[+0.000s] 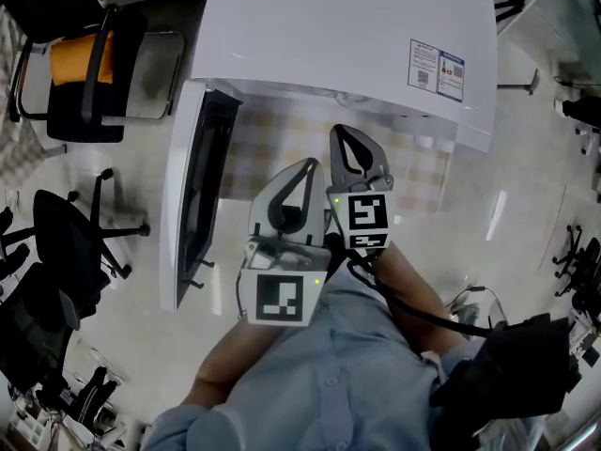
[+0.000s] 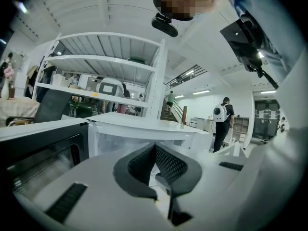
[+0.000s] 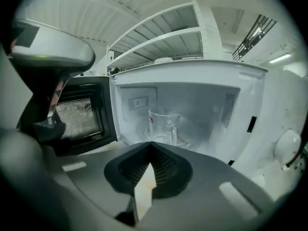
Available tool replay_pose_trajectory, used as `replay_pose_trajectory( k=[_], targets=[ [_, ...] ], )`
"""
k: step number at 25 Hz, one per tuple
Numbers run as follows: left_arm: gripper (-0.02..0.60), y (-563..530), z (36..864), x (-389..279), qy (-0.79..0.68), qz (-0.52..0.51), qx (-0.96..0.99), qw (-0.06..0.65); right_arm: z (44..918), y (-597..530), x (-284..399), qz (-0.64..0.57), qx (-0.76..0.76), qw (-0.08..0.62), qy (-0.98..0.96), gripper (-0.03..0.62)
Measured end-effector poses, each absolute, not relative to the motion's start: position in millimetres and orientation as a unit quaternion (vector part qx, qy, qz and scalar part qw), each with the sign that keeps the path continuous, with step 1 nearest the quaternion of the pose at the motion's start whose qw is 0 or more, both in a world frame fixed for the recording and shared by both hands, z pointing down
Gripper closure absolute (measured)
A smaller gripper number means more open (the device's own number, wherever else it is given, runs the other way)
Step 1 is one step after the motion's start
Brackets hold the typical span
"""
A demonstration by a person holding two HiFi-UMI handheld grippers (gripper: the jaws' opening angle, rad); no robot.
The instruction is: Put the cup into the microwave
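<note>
The white microwave [image 1: 329, 36] stands with its door [image 1: 192, 195] swung open to the left. In the right gripper view a clear glass cup [image 3: 162, 125] with a handle stands upright inside the cavity, on the turntable. My right gripper [image 3: 150, 144] is shut with nothing in it, just outside the opening and pointing at the cup. In the head view it [image 1: 343, 132] lies in front of the microwave. My left gripper [image 1: 310, 164] is beside it, a little nearer me, shut and empty. The left gripper view looks past its jaws [image 2: 155, 146] at the microwave [image 2: 144, 129] and the door [image 2: 43, 148].
A checkered surface [image 1: 272, 148] lies in front of the microwave. Office chairs [image 1: 84, 73] stand at the left and a black bag [image 1: 516, 374] at the lower right. A white shelving rack [image 2: 106, 66] rises behind, and a person with a backpack [image 2: 222, 121] stands far off.
</note>
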State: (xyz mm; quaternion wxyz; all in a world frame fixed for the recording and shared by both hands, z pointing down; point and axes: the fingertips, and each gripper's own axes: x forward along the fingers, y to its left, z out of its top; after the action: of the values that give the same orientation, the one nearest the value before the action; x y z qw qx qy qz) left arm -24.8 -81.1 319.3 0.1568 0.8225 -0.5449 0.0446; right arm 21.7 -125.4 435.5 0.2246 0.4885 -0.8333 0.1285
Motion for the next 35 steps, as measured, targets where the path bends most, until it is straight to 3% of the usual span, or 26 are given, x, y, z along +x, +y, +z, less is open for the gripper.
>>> replay_pose_trajectory(
  k=[24,35],
  targets=[
    [0.574,-140,345,-61,-0.544,0.068,0.817,0.18,467,-208,2,0.147,0.517,0.25,-0.805,0.592],
    [0.574,-97,307,-43,-0.544,0.056,0.825,0.14,426,-154,14,0.143,0.509,0.211,-0.822,0.592]
  ],
)
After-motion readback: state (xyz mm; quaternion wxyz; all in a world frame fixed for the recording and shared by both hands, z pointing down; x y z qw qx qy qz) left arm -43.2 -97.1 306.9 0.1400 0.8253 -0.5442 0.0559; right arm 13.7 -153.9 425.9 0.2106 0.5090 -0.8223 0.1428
